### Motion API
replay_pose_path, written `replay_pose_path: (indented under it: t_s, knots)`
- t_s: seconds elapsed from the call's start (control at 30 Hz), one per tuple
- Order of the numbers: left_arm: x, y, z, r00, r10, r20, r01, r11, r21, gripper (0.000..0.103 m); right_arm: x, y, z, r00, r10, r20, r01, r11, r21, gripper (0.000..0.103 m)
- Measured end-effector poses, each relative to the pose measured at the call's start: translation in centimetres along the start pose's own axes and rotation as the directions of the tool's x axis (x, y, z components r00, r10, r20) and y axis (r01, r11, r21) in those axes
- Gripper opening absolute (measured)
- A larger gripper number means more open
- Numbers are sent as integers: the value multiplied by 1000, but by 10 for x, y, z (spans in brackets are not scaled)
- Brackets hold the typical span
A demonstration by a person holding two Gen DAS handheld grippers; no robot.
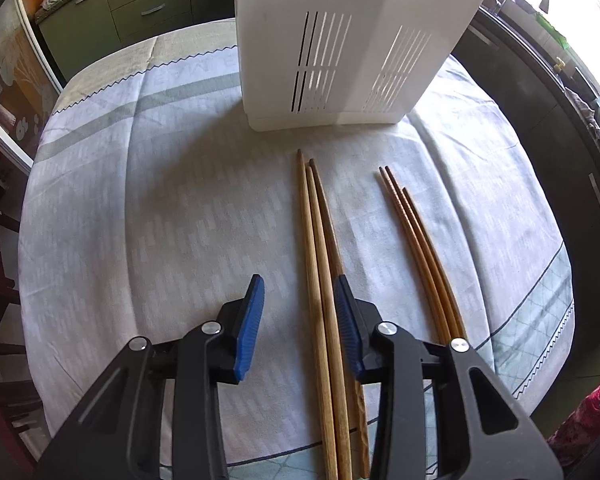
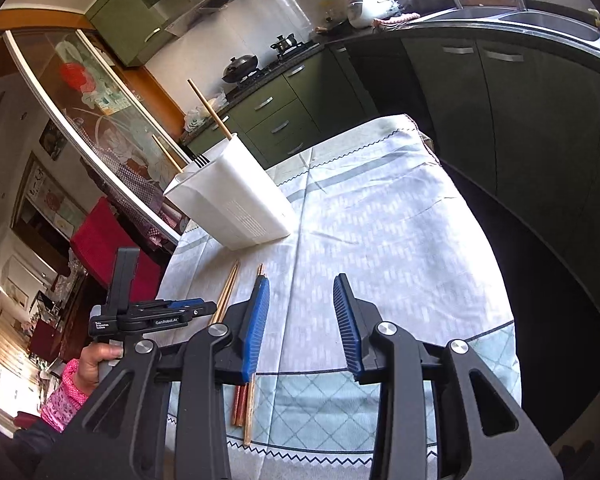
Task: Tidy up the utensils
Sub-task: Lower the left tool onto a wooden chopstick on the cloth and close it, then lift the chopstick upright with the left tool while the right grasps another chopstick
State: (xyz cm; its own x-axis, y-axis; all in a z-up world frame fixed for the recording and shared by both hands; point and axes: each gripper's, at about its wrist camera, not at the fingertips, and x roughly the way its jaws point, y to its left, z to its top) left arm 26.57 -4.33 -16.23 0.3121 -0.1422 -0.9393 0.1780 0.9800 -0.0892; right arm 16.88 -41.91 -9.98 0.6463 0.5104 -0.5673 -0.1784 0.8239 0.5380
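A white slotted utensil holder (image 1: 340, 40) stands at the far side of the table. In front of it lie two bunches of chopsticks: a lighter bunch (image 1: 320, 248) and a darker bunch (image 1: 420, 248) to its right. My left gripper (image 1: 299, 280) points down over the lighter bunch. Its jaws straddle two of those sticks without pressing them, and the third runs under the right pad (image 1: 348, 328). My right gripper (image 2: 303, 280) hovers open over bare cloth, with the darker chopsticks (image 2: 244, 400) beside its left finger. Two chopsticks (image 2: 210, 108) and dark fork tines (image 2: 200, 162) stick out of the holder (image 2: 236, 196).
The table (image 2: 380, 208) wears a pale blue patterned cloth, whose near edge has a zigzag trim. A person's hand (image 2: 96, 364) in a pink sleeve holds the left gripper (image 2: 204, 307). Green kitchen cabinets (image 2: 284, 120), a dark counter with a sink (image 2: 540, 20) and a red chair (image 2: 100, 236) surround the table.
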Motion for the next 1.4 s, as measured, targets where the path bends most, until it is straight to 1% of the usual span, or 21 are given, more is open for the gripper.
replay_pose_path:
  t_s: [0.03, 0.17, 0.27, 0.37, 0.5, 0.6, 0.63, 0.73, 0.77, 0.87, 0.9, 0.97, 1.0, 1.1, 1.2, 1.3, 1.4]
  knots:
    - [1, 0, 0, 1000, 2, -3, -2, 1000, 0, 27, -1, 0, -1, 1000, 6, 1, -6, 1000, -2, 38]
    - [1, 1, -1, 1000, -7, -9, 7, 1000, -9, 21, 0, 6, 1, 1000, 23, -2, -23, 1000, -9, 38]
    - [-5, 4, -1, 1000, -8, 0, 8, 1000, -8, 21, 2, 7, 0, 999, 30, -10, -30, 1000, -7, 38]
    - [-4, 4, 0, 1000, -2, -14, 2, 1000, 7, 21, 7, 6, -1, 999, 34, -20, -34, 999, 0, 38]
    - [-2, -3, 0, 1000, 25, -17, -25, 999, 33, 21, 12, 6, -2, 999, 36, -31, -36, 999, 4, 38]
    - [4, -12, 3, 999, 32, -34, -31, 999, 44, 21, 15, 5, -2, 999, 34, -38, -34, 999, 4, 38]
    - [7, -15, 4, 998, 45, -43, -42, 998, 51, 21, 16, 5, -3, 999, 34, -41, -34, 999, 4, 38]
    - [11, -26, 8, 994, 101, -30, -98, 991, 86, 21, 22, 7, -5, 998, 35, -58, -35, 999, -2, 39]
    - [13, -30, 10, 994, 109, -29, -106, 990, 90, 21, 24, 8, -6, 997, 35, -64, -36, 999, -4, 39]
    - [17, -35, 19, 994, 103, -29, -100, 992, 83, 21, 31, 10, -8, 996, 35, -83, -36, 999, -6, 39]
    - [17, -35, 20, 995, 93, -30, -91, 993, 75, 20, 33, 10, -9, 995, 36, -88, -37, 999, -6, 39]
    - [17, -34, 21, 996, 87, -26, -85, 993, 76, 8, 36, 10, -10, 995, 34, -94, -35, 999, -6, 39]
    - [16, -32, 20, 996, 84, -24, -82, 994, 78, 8, 37, 10, -10, 995, 33, -96, -34, 999, -4, 39]
    - [15, -29, 17, 998, 65, -11, -64, 996, 67, 7, 41, 10, -11, 994, 31, -108, -31, 1000, -2, 42]
    - [10, -21, 15, 1000, 23, 11, -23, 999, 29, 7, 51, 16, -12, 990, 24, -138, -27, 999, -20, 43]
    - [-5, -9, 11, 997, 2, 78, -2, 1000, -2, 7, 70, 30, -14, 982, 4, -187, -18, 997, -71, 43]
    - [-30, -1, 6, 984, -5, 177, 9, 1000, -24, 7, 97, 47, -16, 970, -24, -241, -8, 992, -128, 43]
